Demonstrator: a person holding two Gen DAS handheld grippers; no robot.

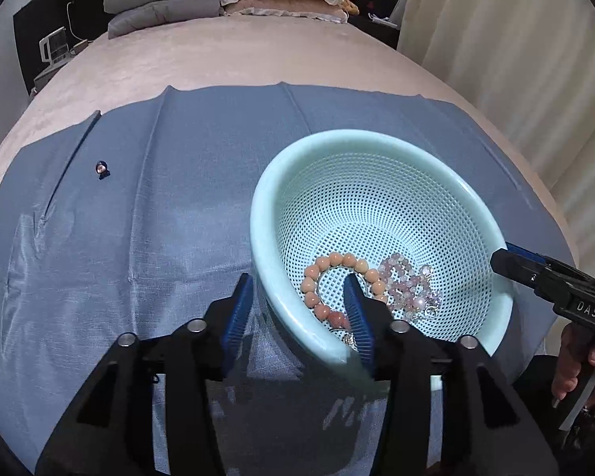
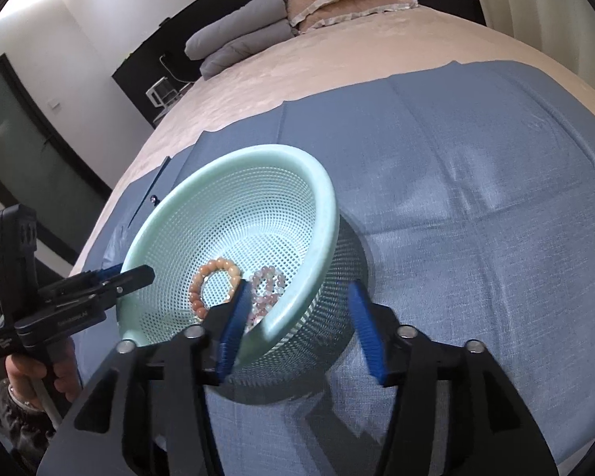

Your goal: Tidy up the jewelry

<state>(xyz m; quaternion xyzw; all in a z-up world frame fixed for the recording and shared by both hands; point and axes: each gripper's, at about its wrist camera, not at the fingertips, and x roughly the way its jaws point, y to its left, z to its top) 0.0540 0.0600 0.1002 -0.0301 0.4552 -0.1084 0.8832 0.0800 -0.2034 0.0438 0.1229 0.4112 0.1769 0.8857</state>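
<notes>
I have both tools at the basket (image 1: 380,182), the pale green one with little holes, sitting on the blue cloth (image 1: 158,218) on the bed (image 1: 226,55). My left tool (image 1: 303,313) is spread wide, with one blue finger outside the basket's near rim and the other inside it. My right tool (image 2: 301,331) is spread wide too, and it sits over the rim on the other side the same way. Neither one is squeezing the rim yet. I think I put them like this so I can grab the basket by two sides and keep it from tipping.

Inside the basket, down at the bottom, lies the orange bead bracelet (image 1: 339,281). Right beside it, touching it, is the pale pink bead bracelet (image 1: 406,283). Something small and silver lies by them, but I cannot tell what it is. The round sides make the beads slide to the low spot, so they stay together.

One small dark bead thing (image 1: 101,169) is not in the basket. It lies on the cloth, well away from the basket's left side. I think that one needs picking up before the job is done. It is tiny, so it may be hard to pinch.
</notes>
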